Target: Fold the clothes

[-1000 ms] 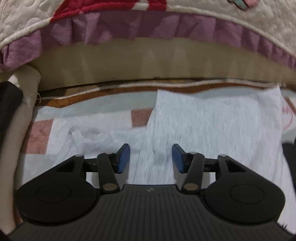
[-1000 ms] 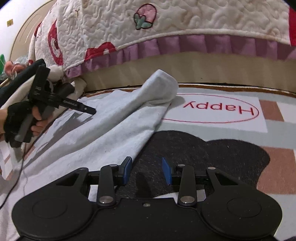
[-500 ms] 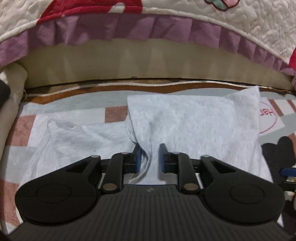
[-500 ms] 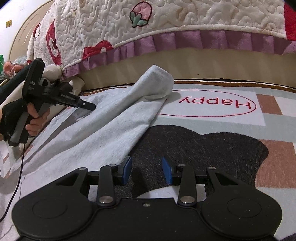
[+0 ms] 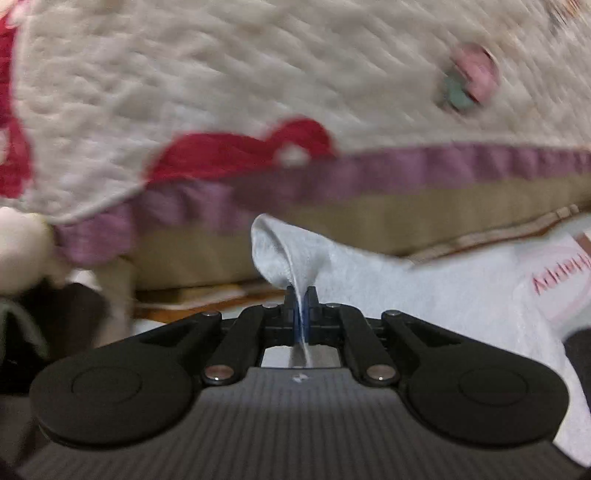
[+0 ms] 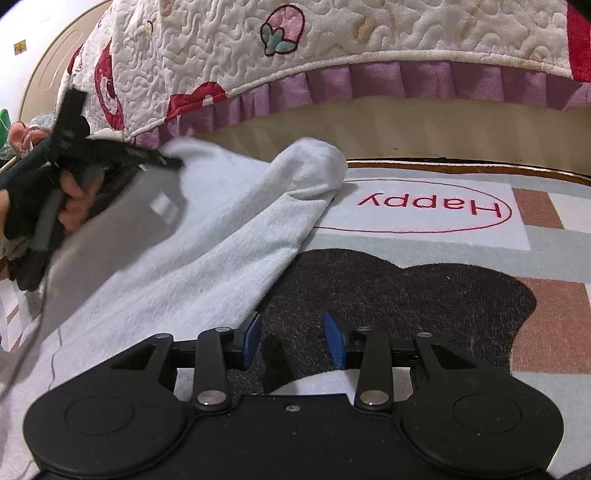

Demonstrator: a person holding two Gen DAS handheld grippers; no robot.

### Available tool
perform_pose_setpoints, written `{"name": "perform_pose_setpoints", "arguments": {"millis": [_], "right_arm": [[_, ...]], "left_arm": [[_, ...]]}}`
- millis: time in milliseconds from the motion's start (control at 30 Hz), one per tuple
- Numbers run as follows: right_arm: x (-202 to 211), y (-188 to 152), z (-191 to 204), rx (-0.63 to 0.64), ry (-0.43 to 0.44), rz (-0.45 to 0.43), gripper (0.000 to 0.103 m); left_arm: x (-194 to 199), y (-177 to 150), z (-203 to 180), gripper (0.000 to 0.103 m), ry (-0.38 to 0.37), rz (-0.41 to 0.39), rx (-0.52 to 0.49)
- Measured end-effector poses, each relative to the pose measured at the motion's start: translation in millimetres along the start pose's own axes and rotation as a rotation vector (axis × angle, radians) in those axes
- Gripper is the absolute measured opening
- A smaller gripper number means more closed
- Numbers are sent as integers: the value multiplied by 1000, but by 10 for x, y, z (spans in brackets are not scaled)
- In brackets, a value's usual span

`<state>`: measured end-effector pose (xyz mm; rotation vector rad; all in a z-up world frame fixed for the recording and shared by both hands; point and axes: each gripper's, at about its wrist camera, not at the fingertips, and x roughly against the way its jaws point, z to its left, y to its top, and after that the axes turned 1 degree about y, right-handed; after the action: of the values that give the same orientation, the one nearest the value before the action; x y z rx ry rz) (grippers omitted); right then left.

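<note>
Both our wrist views sit low, close over the rug [image 6: 424, 280], facing the bed skirt [image 5: 424, 166]. We share the grey garment [image 5: 424, 291] and the quilt [image 6: 369, 33]; the right view also catches the left gripper [image 6: 173, 161].

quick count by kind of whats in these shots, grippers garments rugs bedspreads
grippers: 2, the left gripper shut on the grey garment, the right gripper open over the rug
garments: 1
rugs: 1
bedspreads: 1, the quilted bedspread
total: 5
</note>
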<state>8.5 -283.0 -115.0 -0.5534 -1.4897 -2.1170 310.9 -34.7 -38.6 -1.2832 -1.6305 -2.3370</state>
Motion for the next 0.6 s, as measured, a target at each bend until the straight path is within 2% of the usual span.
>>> {"name": "perform_pose_setpoints", "arguments": {"millis": [67, 167, 333, 400, 433, 467, 567, 600], "right_arm": [[-11, 6, 10, 3, -5, -1, 44], [-36, 30, 33, 2, -17, 0, 45], [-31, 28, 67, 7, -28, 6, 48], [-28, 29, 82, 16, -34, 10, 48], [-29, 27, 87, 19, -37, 10, 49], [-27, 25, 91, 21, -39, 10, 49], [-19, 19, 103, 30, -45, 14, 49], [-18, 17, 108, 34, -46, 15, 49]], "left_arm": [[-28, -31, 188, 2, 40, 28, 48], [-172, -226, 332, 2, 88, 91, 52], [-309, -448, 534, 7, 41, 148, 131], [-258, -458, 637, 7, 24, 146, 196], [-233, -464, 688, 11, 15, 144, 229], [-205, -467, 740, 18, 7, 144, 261], [64, -532, 845, 20, -31, 128, 334], [179, -576, 853, 20, -42, 126, 315]]}}
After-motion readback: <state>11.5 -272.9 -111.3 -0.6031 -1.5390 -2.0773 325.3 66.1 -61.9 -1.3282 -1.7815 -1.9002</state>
